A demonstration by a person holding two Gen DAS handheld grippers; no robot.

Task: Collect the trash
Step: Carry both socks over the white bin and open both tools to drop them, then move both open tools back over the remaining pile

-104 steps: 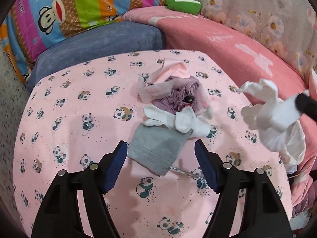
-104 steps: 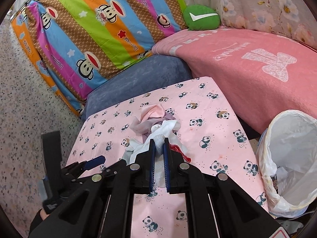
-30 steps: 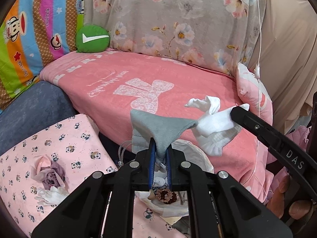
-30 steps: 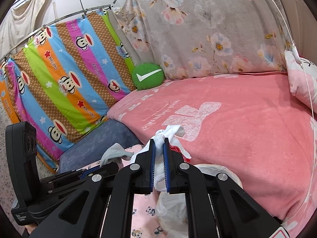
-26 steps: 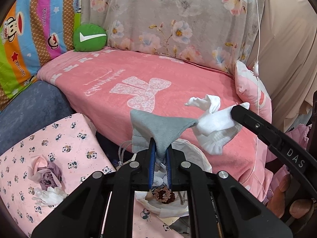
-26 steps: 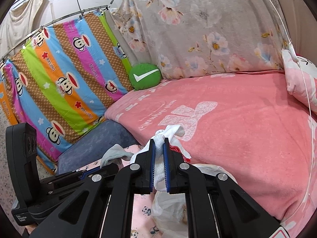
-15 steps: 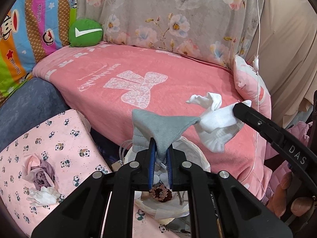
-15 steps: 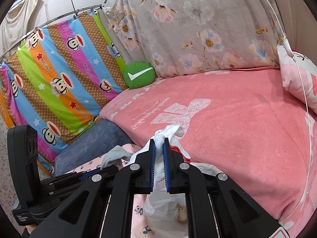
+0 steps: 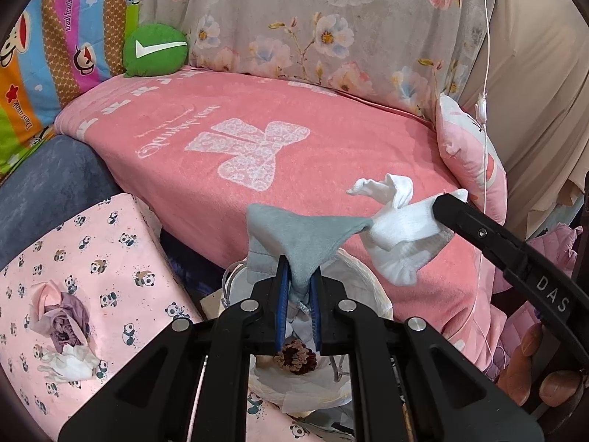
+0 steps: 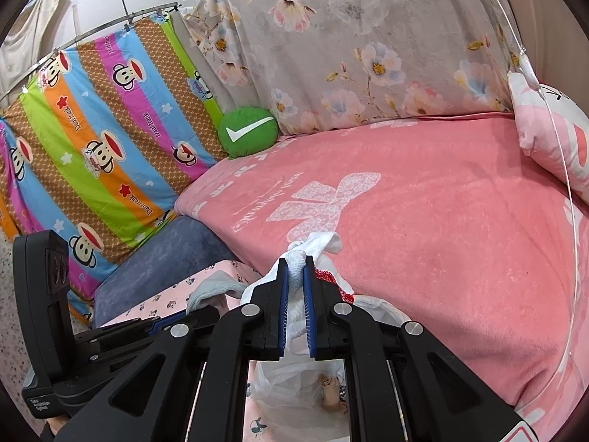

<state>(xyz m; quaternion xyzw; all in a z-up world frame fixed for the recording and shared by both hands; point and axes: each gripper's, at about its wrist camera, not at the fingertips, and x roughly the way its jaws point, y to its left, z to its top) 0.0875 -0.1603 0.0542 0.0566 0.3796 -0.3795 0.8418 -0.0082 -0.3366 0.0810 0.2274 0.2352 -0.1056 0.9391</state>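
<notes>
Above the lined bin (image 9: 371,287), left tool (image 9: 297,294) pinches grey cloth (image 9: 305,235), right tool (image 10: 295,291) white sock (image 10: 313,248).

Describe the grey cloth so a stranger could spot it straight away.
Start at the big pink blanket and drop to the white-lined trash bin in front. The grey cloth hangs above it, pinched by the left gripper. Beside it, the other held cloth is white.

hidden: trash bag (image 9: 368,287) rim, mostly (behind left tool (image 9: 297,294)) | cut off: right tool (image 9: 515,258) body
</notes>
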